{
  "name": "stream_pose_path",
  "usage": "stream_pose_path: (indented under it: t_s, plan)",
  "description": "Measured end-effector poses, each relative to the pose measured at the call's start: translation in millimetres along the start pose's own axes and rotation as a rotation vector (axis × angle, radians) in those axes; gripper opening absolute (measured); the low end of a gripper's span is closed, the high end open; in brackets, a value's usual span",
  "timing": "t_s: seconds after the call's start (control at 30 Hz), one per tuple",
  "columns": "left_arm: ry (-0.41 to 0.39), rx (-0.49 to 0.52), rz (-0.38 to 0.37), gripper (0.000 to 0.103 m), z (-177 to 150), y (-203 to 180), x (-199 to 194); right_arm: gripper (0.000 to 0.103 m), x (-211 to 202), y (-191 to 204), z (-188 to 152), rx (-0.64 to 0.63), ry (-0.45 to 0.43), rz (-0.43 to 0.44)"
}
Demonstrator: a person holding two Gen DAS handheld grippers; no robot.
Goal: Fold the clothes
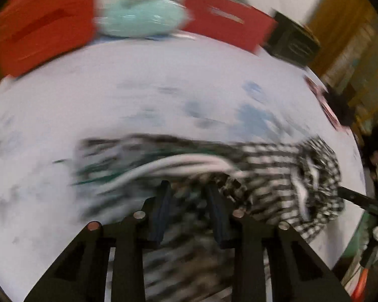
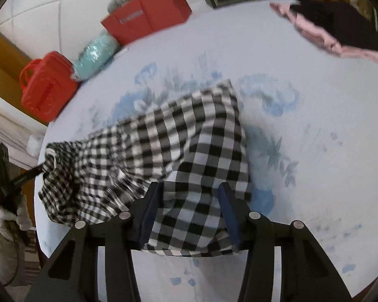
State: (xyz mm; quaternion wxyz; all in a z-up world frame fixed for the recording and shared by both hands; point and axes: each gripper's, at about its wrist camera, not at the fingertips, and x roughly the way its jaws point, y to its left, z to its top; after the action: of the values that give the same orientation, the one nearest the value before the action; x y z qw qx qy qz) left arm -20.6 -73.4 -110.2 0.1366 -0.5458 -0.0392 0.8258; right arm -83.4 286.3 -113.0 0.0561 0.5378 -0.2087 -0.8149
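The checked cloth (image 2: 184, 136) lies crumpled on the tabletop (image 2: 302, 151), its near end bunched between the spread fingers of the right hand-held gripper (image 2: 190, 188), pads apart from the fabric. The left hand-held gripper (image 1: 189, 188) hangs over the cloth's other end; through the blur I cannot tell whether it pinches the fabric.

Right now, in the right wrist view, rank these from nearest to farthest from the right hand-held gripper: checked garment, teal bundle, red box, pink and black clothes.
1. Checked garment, between the right hand-held gripper fingers.
2. Teal bundle, upper left, and pink and black clothes, upper right: too close to call.
3. Red box, beyond the bundle.
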Motion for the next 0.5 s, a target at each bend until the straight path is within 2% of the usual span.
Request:
stream_pose_path:
  t_s: [0.1, 0.2, 0.23, 0.3, 0.33, 0.37, 0.4, 0.43, 0.5]
  plan:
    - [0.079, 0.103, -0.064, 0.026, -0.2, -36.1, 26.0, 0.048, 10.2, -7.1, -2.3, 0.033, 0.027, 0.005]
    - [0.059, 0.179, -0.013, 0.030, -6.0, -46.7, 15.4, 0.048, 8.9, -7.7, -2.6, 0.034, 0.028, -0.008]
    - [0.043, 0.171, -0.001, 0.032, -7.1, -38.2, 2.0, 0.048, 2.6, -2.3, -2.0, 0.012, 0.013, -0.016]
    - [0.009, 0.153, 0.024, 0.043, -9.0, -20.9, -25.0, 0.048, -9.2, 13.9, -1.1, -0.046, -0.022, -0.004]
    - [-0.016, 0.134, 0.036, 0.053, -9.0, -9.2, -39.1, 0.048, -13.5, 23.9, -0.3, -0.071, -0.035, 0.015]
    - [-0.040, 0.115, 0.048, 0.056, -9.1, 3.0, -53.0, 0.051, -17.5, 34.4, 0.6, -0.094, -0.048, 0.036]
    - [-0.059, 0.092, 0.061, 0.056, -10.0, 17.5, -65.4, 0.055, -21.6, 44.9, 1.5, -0.118, -0.060, 0.058]
    - [-0.072, 0.065, 0.087, 0.056, -11.7, 32.3, -76.4, 0.063, -22.8, 57.3, 3.0, -0.141, -0.067, 0.077]
    - [-0.059, 0.007, 0.169, 0.056, -16.7, 60.0, -81.8, 0.070, -16.0, 81.6, 5.9, -0.185, -0.052, 0.101]
